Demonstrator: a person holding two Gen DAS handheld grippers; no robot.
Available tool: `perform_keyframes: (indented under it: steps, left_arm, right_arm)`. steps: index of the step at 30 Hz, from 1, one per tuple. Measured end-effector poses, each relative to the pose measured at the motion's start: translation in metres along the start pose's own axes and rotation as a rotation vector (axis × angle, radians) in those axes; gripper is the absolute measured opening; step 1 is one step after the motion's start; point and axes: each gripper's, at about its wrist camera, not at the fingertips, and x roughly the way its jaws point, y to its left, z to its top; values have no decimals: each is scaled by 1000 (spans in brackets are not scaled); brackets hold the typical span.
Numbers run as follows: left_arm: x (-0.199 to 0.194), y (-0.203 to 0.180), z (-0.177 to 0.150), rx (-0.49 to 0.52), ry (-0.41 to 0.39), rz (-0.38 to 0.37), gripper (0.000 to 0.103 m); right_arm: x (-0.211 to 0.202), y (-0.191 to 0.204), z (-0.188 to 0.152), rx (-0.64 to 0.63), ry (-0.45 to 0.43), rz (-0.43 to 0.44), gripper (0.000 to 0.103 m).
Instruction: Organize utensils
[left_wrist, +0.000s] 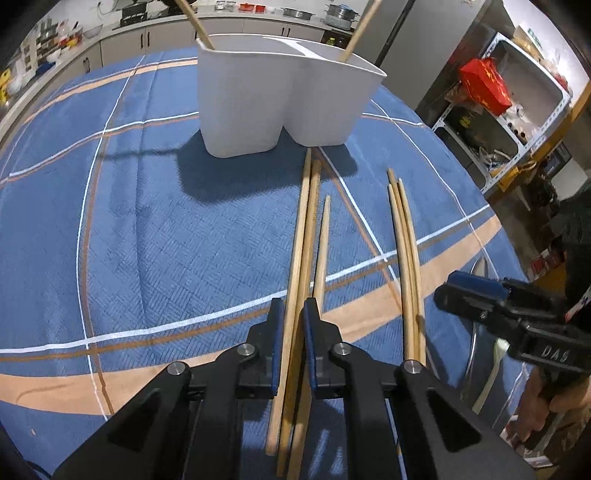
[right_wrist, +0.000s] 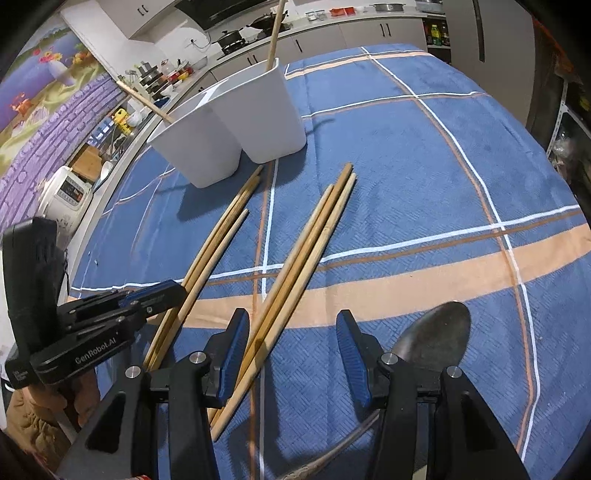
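Two bundles of wooden chopsticks lie on the blue checked tablecloth (left_wrist: 147, 229). My left gripper (left_wrist: 293, 314) is shut on the left chopsticks (left_wrist: 304, 221), its blue pads pressing at least two of them near their thick ends. The right chopsticks (right_wrist: 306, 243) lie between the open jaws of my right gripper (right_wrist: 291, 332), close to its left pad. A metal spoon (right_wrist: 436, 332) rests just right of that gripper. Behind stands a white two-compartment holder (left_wrist: 280, 103) (right_wrist: 229, 133), a single chopstick (left_wrist: 195, 26) (left_wrist: 360, 29) leaning in each half. Each gripper shows in the other's view (left_wrist: 469, 291) (right_wrist: 166, 299).
The round table's edge curves close on the right, with a metal shelf unit and a red bag (left_wrist: 484, 85) beyond it. A kitchen counter (left_wrist: 155, 33) with pots runs along the back. A white rice cooker (right_wrist: 66, 192) stands off the table's left side.
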Motion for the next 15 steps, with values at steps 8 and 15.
perform_keyframes:
  steps: [8, 15]
  left_arm:
    - [-4, 12, -3, -48, -21, 19, 10]
    - [-5, 7, -4, -47, -24, 67, 7]
  right_arm:
    - [13, 12, 4, -89, 0, -75, 51]
    - [21, 24, 10, -167, -3, -151, 28]
